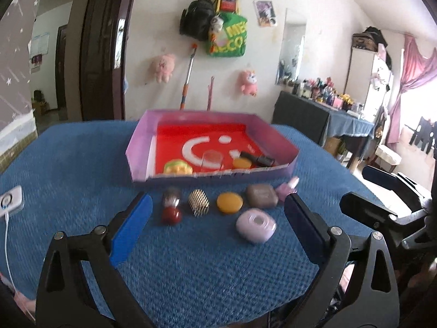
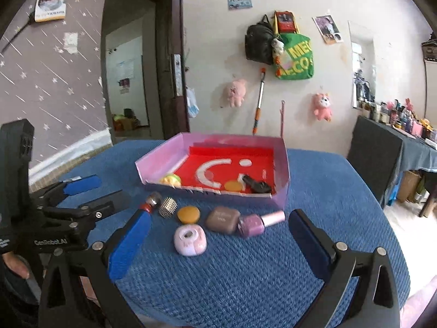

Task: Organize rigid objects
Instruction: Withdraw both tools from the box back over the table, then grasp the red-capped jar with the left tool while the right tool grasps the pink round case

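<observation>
Both the left gripper (image 1: 217,213) and the right gripper (image 2: 220,228) have jaws apart, holding nothing, above the lilac rounded case (image 2: 189,239) with a small grey window on top.

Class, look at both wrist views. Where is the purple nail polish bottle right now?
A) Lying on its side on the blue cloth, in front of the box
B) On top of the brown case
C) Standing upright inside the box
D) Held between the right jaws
A: the purple nail polish bottle lies on its side on the blue cloth, in front of the box and beside the brown case; the right gripper is open and empty.
</observation>
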Action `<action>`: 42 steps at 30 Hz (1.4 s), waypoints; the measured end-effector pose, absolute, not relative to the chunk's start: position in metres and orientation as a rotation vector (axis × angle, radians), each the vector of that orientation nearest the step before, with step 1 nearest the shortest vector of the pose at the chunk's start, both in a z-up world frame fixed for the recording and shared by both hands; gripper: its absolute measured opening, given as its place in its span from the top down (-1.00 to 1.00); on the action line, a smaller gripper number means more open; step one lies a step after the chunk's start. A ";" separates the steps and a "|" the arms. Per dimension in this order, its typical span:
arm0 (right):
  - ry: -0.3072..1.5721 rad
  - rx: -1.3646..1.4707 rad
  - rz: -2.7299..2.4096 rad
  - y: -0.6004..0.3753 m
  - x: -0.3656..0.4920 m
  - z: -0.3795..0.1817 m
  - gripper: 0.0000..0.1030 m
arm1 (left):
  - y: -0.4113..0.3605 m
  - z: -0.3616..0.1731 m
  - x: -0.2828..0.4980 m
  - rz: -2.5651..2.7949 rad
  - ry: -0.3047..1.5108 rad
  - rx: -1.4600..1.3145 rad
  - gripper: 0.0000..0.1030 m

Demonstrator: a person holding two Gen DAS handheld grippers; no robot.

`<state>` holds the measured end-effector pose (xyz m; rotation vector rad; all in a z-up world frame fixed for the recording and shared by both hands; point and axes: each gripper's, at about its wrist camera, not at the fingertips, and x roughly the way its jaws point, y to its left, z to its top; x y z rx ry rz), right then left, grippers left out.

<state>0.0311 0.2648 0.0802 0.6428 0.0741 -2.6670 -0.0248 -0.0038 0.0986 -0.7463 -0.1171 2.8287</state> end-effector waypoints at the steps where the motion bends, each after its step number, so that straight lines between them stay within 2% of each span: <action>1: 0.068 0.651 -2.667 0.264 0.031 0.074 -1.00 | -0.005 0.094 -0.025 2.831 -0.124 -0.763 -0.92; 13: 0.012 0.813 -2.629 0.260 0.014 0.022 -1.00 | -0.014 0.054 -0.032 2.823 -0.184 -0.937 -0.91; 37: 0.013 0.937 -2.536 0.241 -0.017 0.004 -1.00 | -0.040 0.039 -0.073 2.792 -0.214 -1.127 -0.91; 42: 0.070 0.966 -2.520 0.227 -0.028 0.001 -1.00 | -0.044 0.041 -0.088 2.792 -0.169 -1.158 -0.91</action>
